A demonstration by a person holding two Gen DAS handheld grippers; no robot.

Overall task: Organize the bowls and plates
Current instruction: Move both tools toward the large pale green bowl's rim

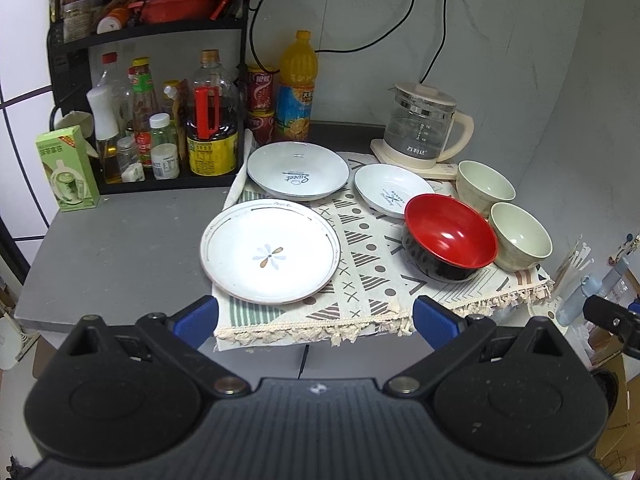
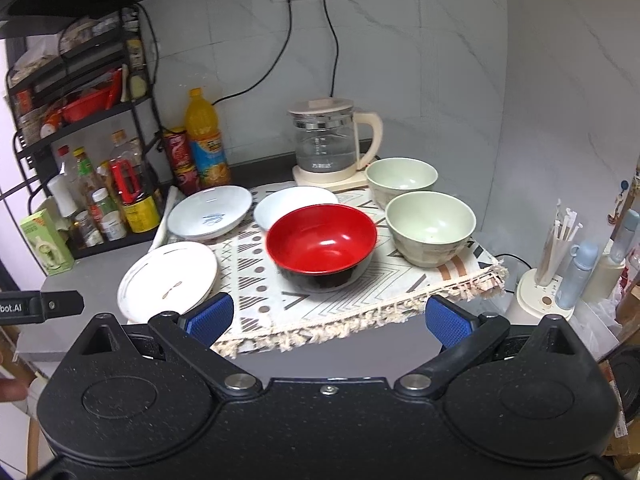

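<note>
On a patterned cloth [image 1: 360, 264] lie a flat plate with a flower [image 1: 270, 252], a deep "Sweet" plate [image 1: 298, 170] behind it, and a small white plate [image 1: 394, 190]. A red bowl with a black outside [image 1: 450, 236] sits at the right, next to two pale green bowls [image 1: 520, 236] [image 1: 484, 186]. My left gripper [image 1: 316, 316] is open and empty, before the cloth's front edge. In the right wrist view my right gripper [image 2: 328, 316] is open and empty, in front of the red bowl [image 2: 322, 242], with the green bowls [image 2: 430, 226] [image 2: 402, 178] to the right.
A glass kettle [image 1: 424, 124] stands behind the bowls. A black rack with sauce bottles [image 1: 160, 128], cans and an orange drink bottle [image 1: 296, 88] fills the back left. A green carton [image 1: 66, 168] stands on the grey counter [image 1: 112, 252]. A holder with sticks [image 2: 548, 276] stands right.
</note>
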